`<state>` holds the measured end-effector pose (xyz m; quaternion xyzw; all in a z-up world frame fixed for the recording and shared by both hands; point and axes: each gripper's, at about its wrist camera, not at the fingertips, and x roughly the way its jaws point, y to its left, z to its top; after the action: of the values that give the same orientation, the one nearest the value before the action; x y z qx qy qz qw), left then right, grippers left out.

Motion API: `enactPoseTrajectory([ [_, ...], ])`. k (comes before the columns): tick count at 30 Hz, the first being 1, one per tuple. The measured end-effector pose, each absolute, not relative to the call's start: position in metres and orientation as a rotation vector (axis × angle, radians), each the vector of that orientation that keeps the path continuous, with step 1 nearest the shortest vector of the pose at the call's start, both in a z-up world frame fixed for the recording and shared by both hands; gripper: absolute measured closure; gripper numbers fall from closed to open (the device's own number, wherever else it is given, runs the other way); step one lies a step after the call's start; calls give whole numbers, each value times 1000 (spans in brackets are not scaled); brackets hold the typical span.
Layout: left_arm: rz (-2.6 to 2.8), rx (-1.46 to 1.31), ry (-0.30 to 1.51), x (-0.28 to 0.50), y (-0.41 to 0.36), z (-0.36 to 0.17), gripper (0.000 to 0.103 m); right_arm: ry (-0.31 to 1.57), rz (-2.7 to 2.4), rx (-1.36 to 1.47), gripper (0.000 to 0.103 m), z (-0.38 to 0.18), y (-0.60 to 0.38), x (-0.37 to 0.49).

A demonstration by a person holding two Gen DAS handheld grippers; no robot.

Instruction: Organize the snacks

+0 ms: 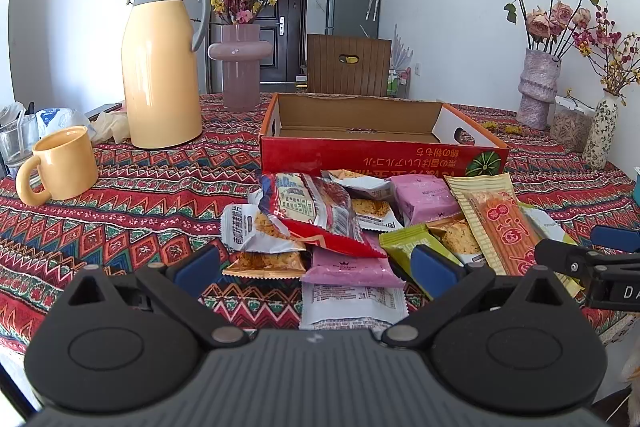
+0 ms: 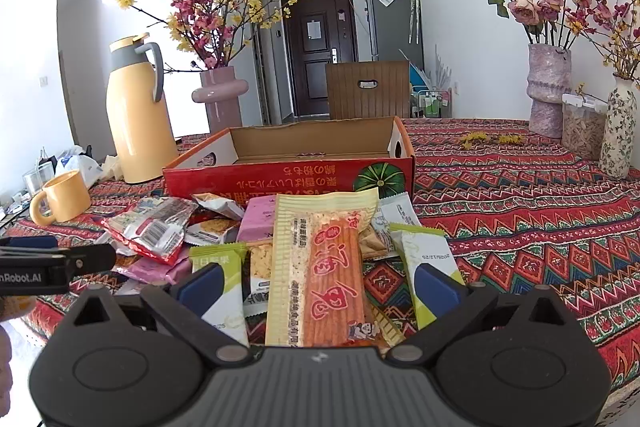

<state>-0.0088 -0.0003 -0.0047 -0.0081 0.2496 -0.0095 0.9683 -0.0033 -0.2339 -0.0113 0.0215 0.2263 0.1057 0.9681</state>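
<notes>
Your patterned tablecloth (image 1: 120,211) carries the open red box (image 1: 372,157), nothing visible inside. Just in front lies the snack pile (image 1: 344,223). Your left gripper (image 1: 316,267) and right gripper (image 2: 318,281) both gape wide over it, holding nothing.

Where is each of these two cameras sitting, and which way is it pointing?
Left wrist: rides the open left claw, facing the snack packets; the right claw's tip shows at right.
Right wrist: rides the open right claw, over the long yellow-orange packet; the left claw's tip shows at left.
Shared: red cardboard box, yellow thermos jug, patterned tablecloth.
</notes>
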Motion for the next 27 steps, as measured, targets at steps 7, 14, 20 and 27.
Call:
enactPoseTrajectory([
  [7, -17, -21, 515, -8, 0, -10, 0, 486, 219, 40, 9, -17, -233, 3],
  [14, -10, -30, 537, 0, 1, -15, 0, 514, 226, 7, 11, -26, -228, 14],
  [20, -4, -34, 562, 8, 4, -21, 0, 553, 228, -23, 19, -37, -222, 29],
  [27, -1, -38, 583, 16, 6, -26, 0, 576, 226, -48, 23, -44, -219, 41],
])
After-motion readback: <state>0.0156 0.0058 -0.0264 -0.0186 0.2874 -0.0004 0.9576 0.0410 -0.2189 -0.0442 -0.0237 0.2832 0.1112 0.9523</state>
